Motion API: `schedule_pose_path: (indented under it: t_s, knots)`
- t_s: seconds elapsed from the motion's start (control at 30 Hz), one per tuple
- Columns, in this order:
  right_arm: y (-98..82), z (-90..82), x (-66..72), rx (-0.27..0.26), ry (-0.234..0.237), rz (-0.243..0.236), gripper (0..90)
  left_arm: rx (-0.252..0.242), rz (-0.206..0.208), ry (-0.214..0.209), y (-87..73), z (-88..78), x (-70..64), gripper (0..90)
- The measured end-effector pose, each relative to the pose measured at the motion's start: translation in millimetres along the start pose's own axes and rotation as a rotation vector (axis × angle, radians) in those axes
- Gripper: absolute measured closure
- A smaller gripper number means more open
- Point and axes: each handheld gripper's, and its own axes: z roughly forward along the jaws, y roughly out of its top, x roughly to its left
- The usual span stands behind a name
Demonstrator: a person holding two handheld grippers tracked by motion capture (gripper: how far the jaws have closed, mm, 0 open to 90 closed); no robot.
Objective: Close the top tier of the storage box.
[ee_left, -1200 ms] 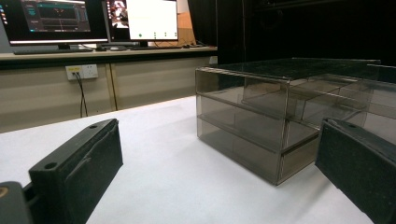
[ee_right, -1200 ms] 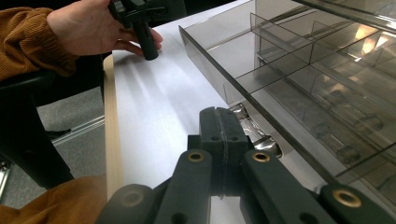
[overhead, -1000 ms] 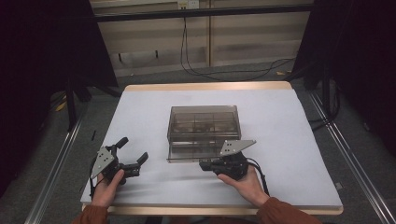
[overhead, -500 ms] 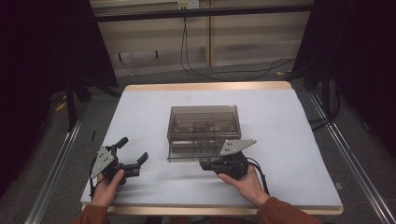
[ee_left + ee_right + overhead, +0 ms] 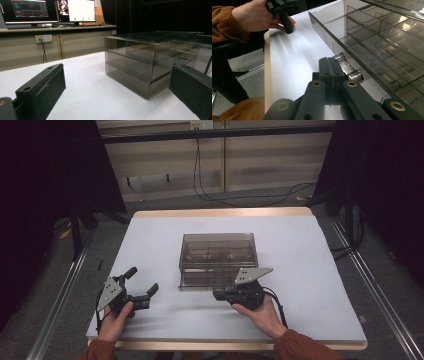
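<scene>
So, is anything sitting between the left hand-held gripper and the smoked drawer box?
Nothing visible: bare white tabletop lies between the open left hand-held gripper and the drawer box.

Dim room: white-topped bench (image 5: 320, 270) with wooden edge, grey floor (image 5: 165, 205), beige wall panels (image 5: 165, 165), trailing cables (image 5: 210, 195), lit monitors (image 5: 30, 11) on a desk.

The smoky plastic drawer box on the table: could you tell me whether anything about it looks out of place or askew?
The drawer box stands level and looks undamaged. Its bottom drawer juts out a little at the front. The right gripper, jaws shut, sits at the drawer's metal handle. Nothing is spilled.
</scene>
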Motion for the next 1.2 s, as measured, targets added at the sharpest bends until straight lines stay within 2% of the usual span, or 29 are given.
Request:
schedule_pose_path:
  t_s: [0.7, 1.2]
  knots:
    - [3.5, 2.3, -5.7, -0.007, 0.001, 0.008, 90.0, 0.0, 0.001, 0.0, 0.0, -0.1, -0.1, 0.8]
    - [3.1, 3.9, -9.1, -0.005, -0.016, 0.011, 90.0, 0.004, 0.004, -0.003, 0.1, -0.3, 0.3, 0.8]
